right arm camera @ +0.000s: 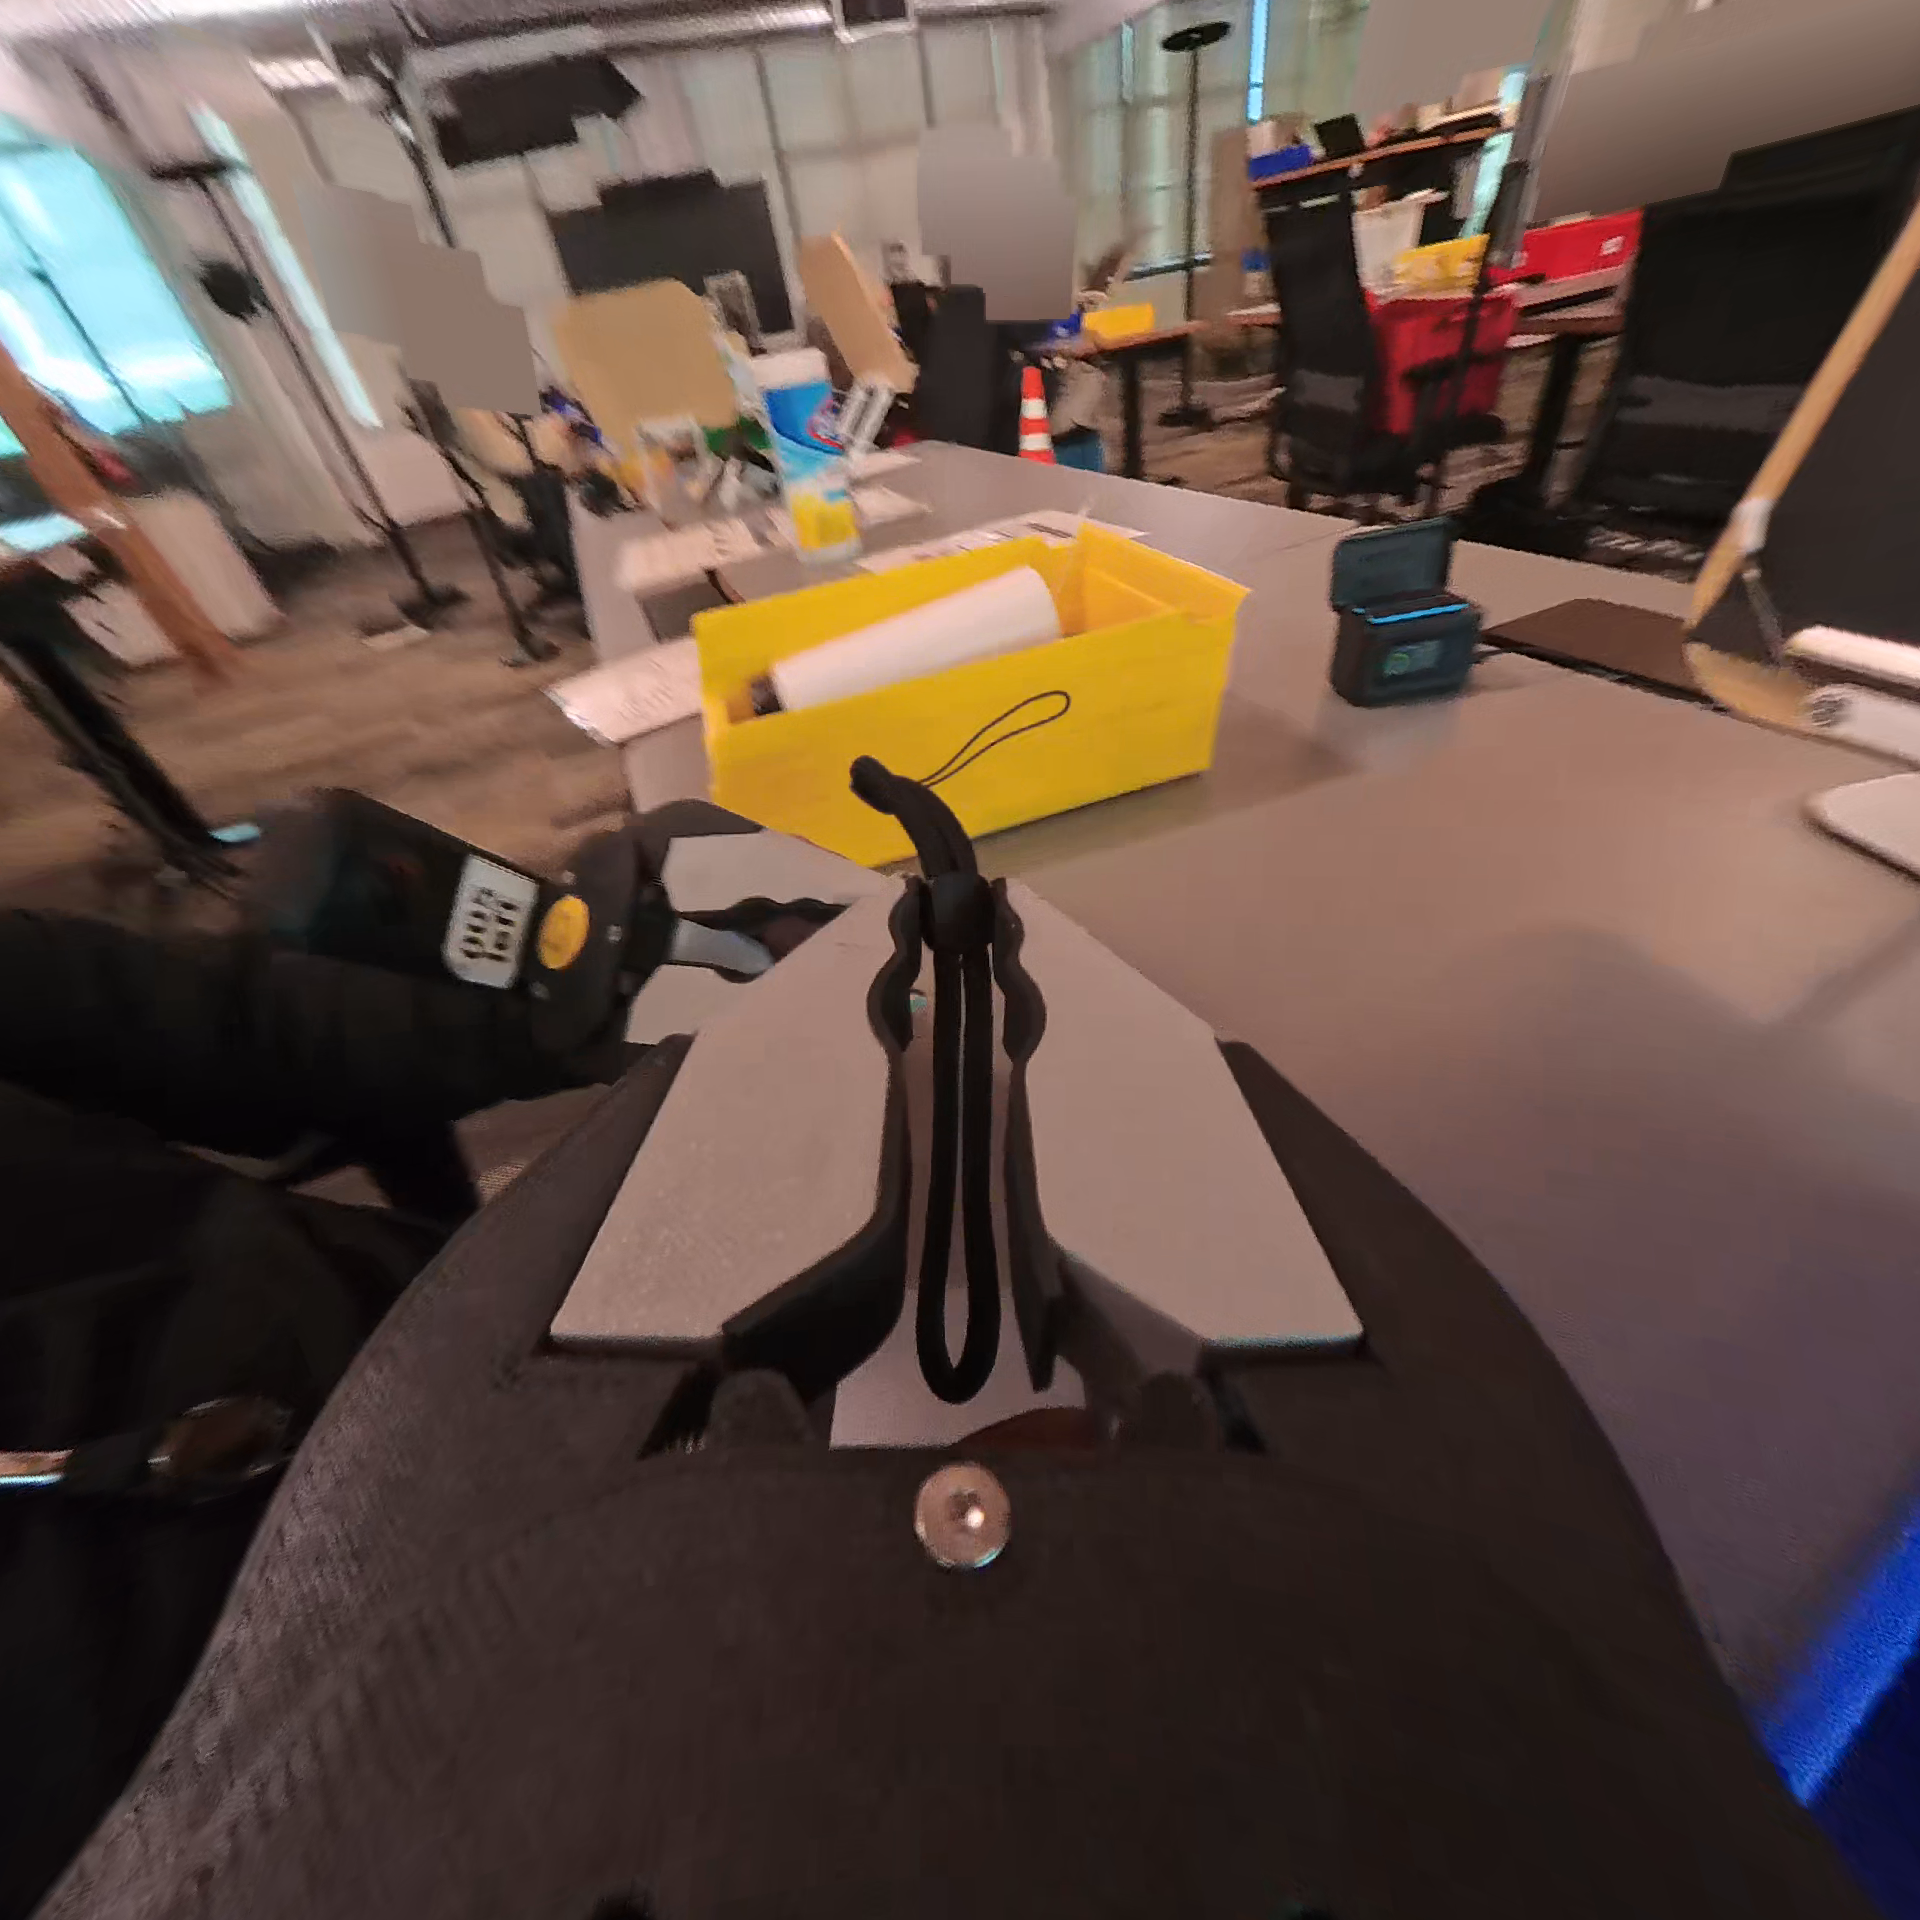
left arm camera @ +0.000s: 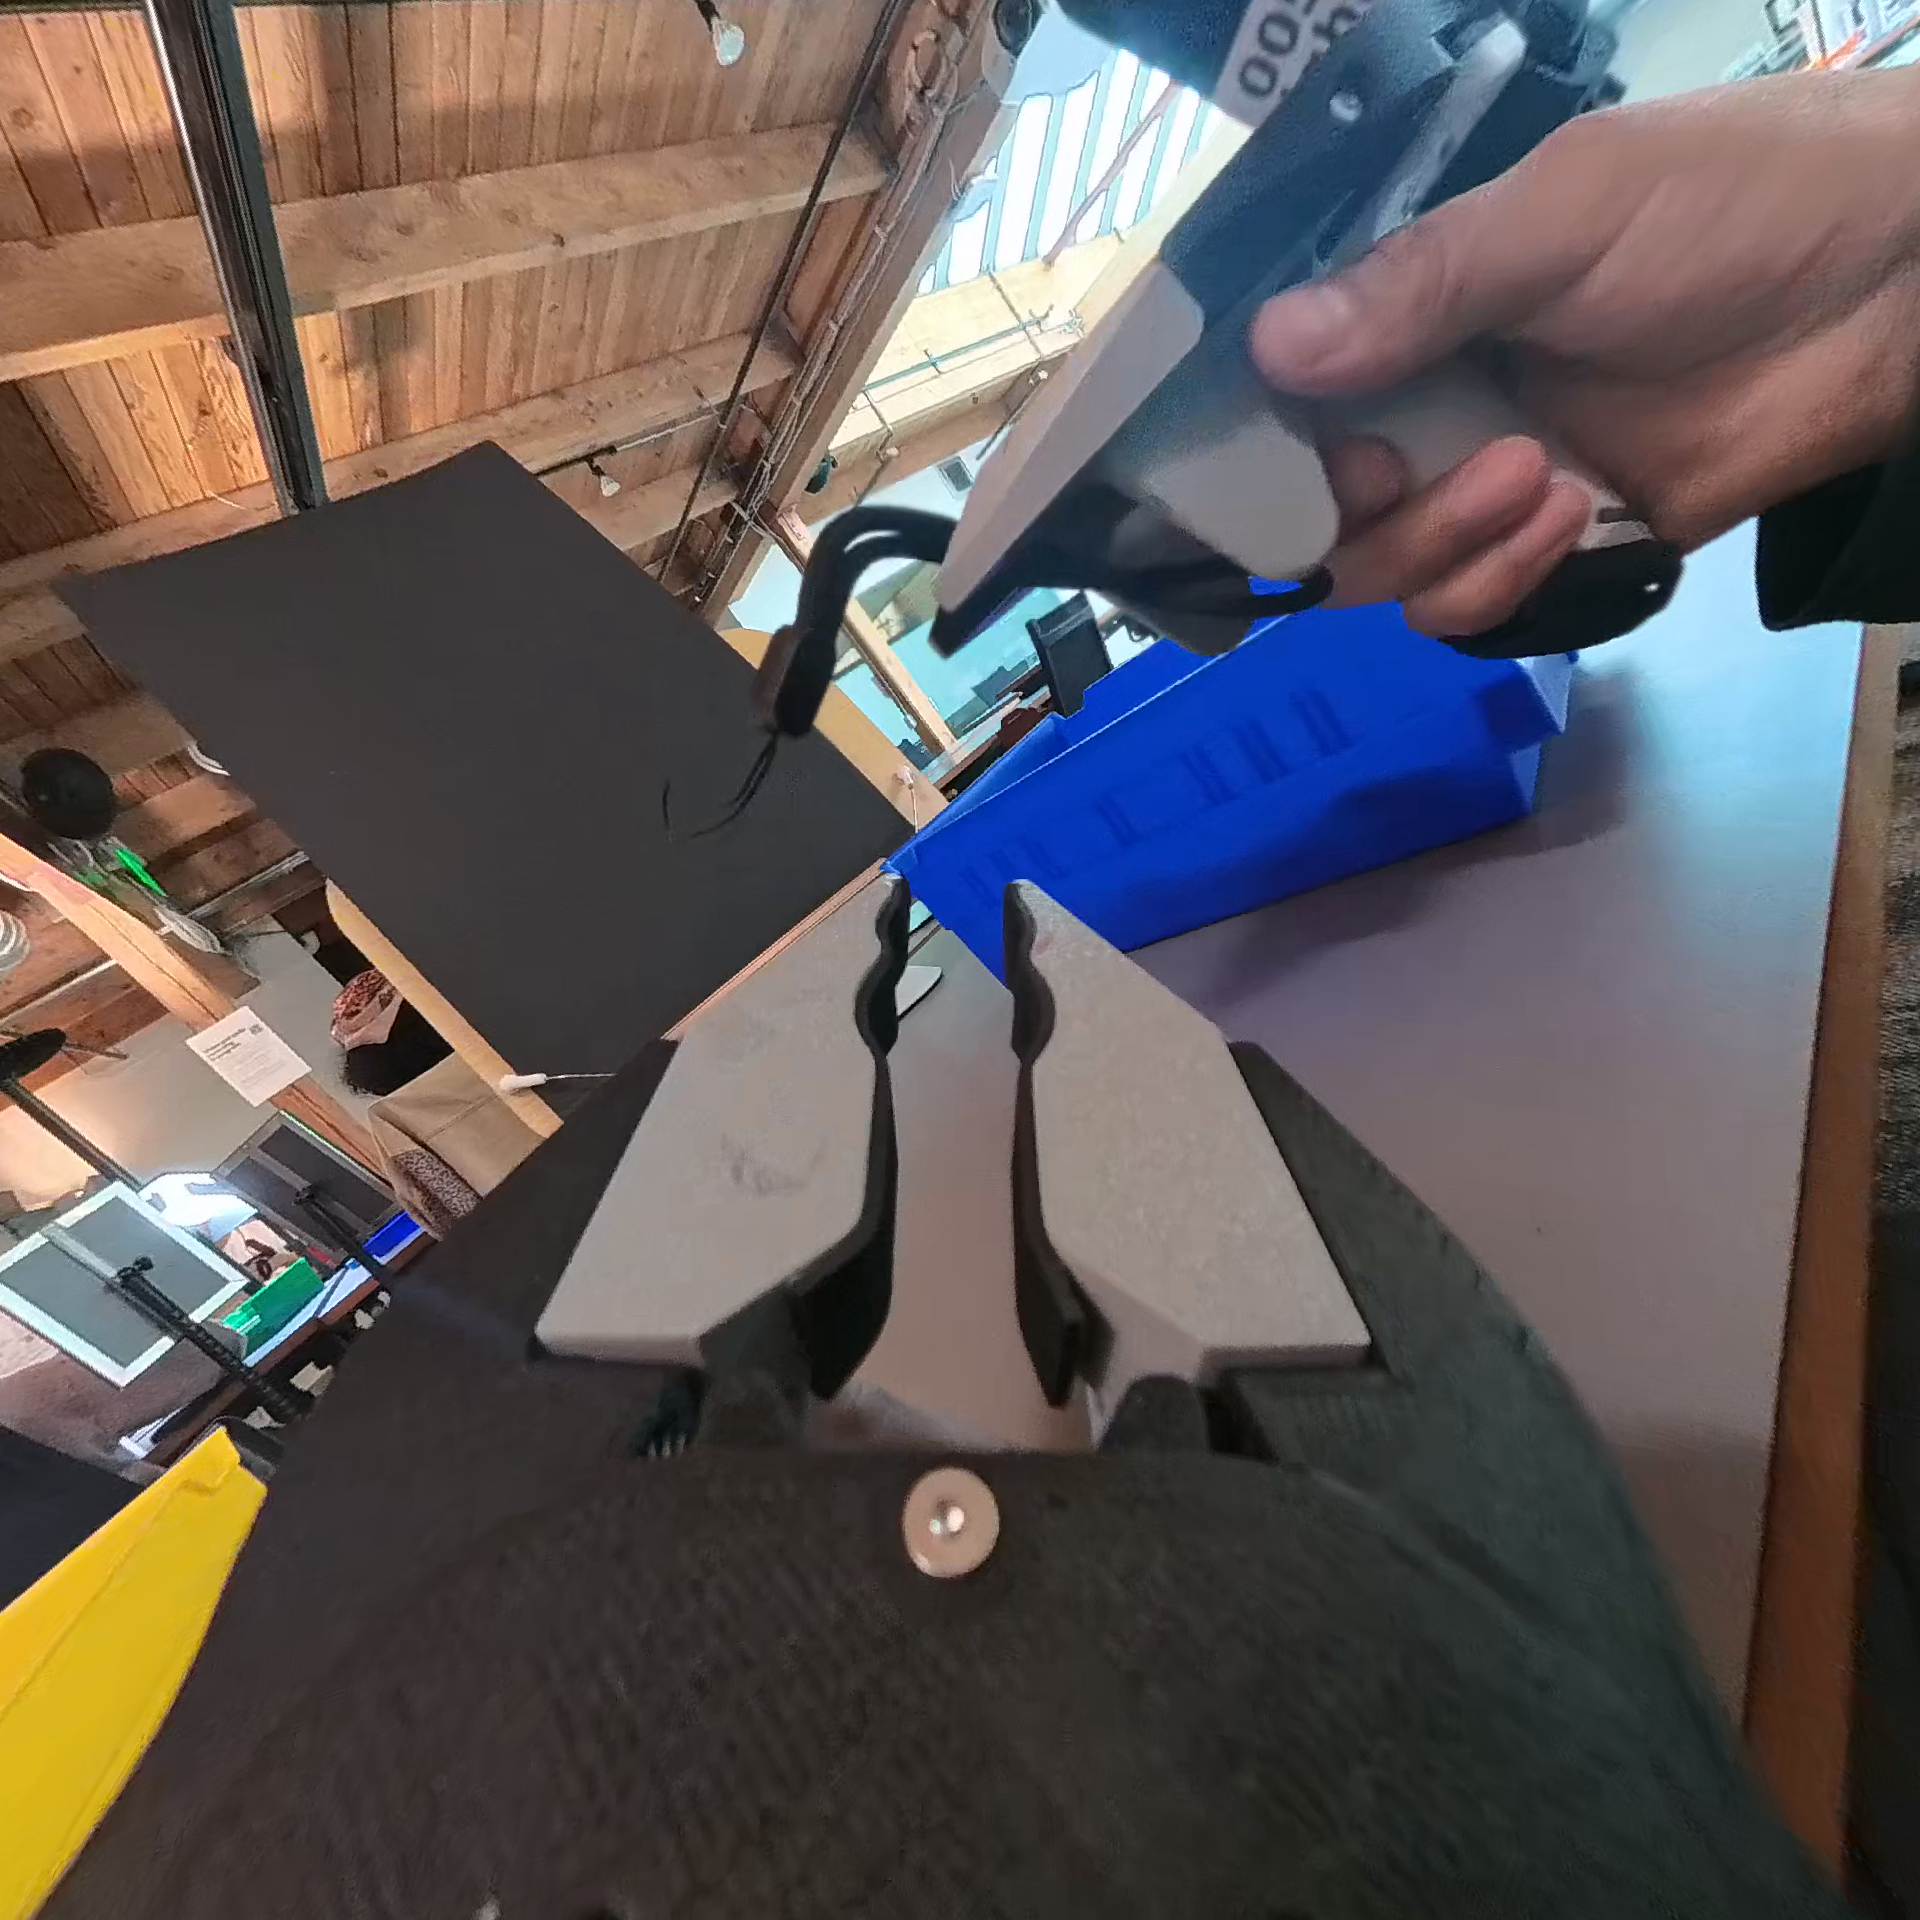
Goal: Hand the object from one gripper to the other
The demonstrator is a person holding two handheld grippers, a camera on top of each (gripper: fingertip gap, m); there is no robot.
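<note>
The object is a black cord strap [right arm camera: 954, 1143] with a slider bead and a thin loop at its far end. My right gripper [right arm camera: 951, 904] is shut on it at the bead; the doubled cord lies back between the fingers and the thin loop sticks out ahead. In the left wrist view the right gripper [left arm camera: 945, 613] is up and to the right, held by a hand [left arm camera: 1610, 312], with the strap [left arm camera: 800, 665] dangling from its tip. My left gripper [left arm camera: 954, 902] is open and empty, below and apart from the strap. It shows at the left in the right wrist view [right arm camera: 769, 935].
A blue bin [left arm camera: 1299, 790] stands on the grey table [left arm camera: 1455, 1091] beyond my left gripper. A yellow bin [right arm camera: 1091, 717] holding a white roll [right arm camera: 925, 634] sits ahead of my right gripper. A black board [left arm camera: 468, 727] stands behind. A small dark case [right arm camera: 1403, 634] is farther right. About 5 cm separates my left fingertips from my right.
</note>
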